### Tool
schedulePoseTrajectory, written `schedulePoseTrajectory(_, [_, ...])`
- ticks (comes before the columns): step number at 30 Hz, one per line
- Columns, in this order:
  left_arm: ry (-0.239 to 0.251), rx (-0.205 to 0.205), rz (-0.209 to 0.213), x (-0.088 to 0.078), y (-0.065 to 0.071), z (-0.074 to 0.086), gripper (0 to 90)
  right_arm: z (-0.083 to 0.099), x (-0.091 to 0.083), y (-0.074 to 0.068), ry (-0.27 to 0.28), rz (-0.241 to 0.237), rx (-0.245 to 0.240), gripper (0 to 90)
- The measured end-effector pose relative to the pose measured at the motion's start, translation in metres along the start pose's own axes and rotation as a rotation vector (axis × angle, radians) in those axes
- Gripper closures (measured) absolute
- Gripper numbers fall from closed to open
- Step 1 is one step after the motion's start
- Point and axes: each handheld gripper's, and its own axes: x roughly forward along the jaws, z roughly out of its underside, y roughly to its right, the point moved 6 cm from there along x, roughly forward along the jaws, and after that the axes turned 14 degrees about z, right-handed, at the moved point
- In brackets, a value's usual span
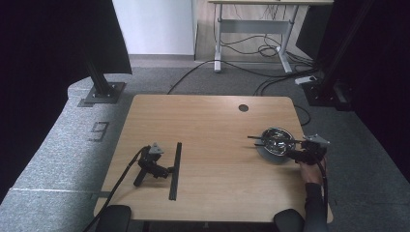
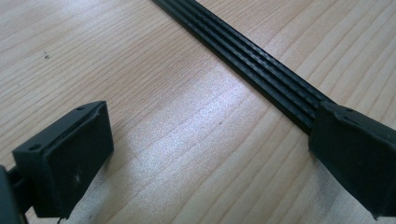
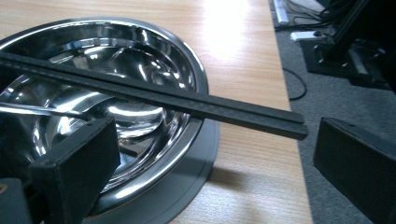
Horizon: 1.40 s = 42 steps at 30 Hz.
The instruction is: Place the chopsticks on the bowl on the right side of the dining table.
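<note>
Right gripper (image 1: pixel 296 149) at the steel bowl (image 1: pixel 277 139), black chopsticks (image 1: pixel 270 140) apparently across it; left gripper (image 1: pixel 164 166) beside a black strip (image 1: pixel 175 170).

Chopsticks (image 3: pixel 154 95) across bowl (image 3: pixel 187 60), table's (image 1: pixel 208 121) right.

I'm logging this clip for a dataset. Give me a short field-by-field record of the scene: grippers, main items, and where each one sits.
left gripper: open, lying on the table, no hand on it
black strip: flat on the table, beside the left gripper
right gripper: open, held by a hand, at the bowl's rim
steel bowl: on a grey plate, near the table's right edge
black chopsticks: lying across the bowl
</note>
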Motion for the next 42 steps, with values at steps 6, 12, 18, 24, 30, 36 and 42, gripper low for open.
schedulePoseTrajectory(6, [0.000, 0.000, 0.000, 0.000, 0.000, 0.000, 0.0, 0.001, 0.001, -0.001, -0.003, -0.010, -0.003, 0.5])
schedulePoseTrajectory(12, [0.000, 0.000, 0.000, 0.000, 0.000, 0.000, 0.0, 0.001, 0.002, -0.002, -0.002, -0.012, -0.007, 0.7])
schedulePoseTrajectory(18, [0.000, 0.000, 0.000, 0.000, 0.000, 0.000, 0.0, 0.001, 0.002, -0.002, -0.002, -0.011, -0.009, 0.8])
schedulePoseTrajectory(24, [0.000, 0.000, 0.000, 0.000, 0.000, 0.000, 0.0, -0.003, -0.007, -0.005, 0.014, -0.009, -0.009, 2.2])
schedulePoseTrajectory(30, [0.000, 0.000, 0.000, 0.000, 0.000, 0.000, 0.0, -0.003, -0.009, -0.020, 0.006, -0.039, -0.051, 2.6])
schedulePoseTrajectory(36, [-0.001, 0.000, 0.000, 0.000, 0.000, 0.000, 0.0, -0.002, -0.003, -0.024, -0.006, -0.037, -0.074, 2.5])
schedulePoseTrajectory(42, [-0.001, 0.000, 0.000, 0.000, 0.000, 0.000, 0.0, -0.002, -0.002, -0.023, -0.007, -0.033, -0.075, 2.5])
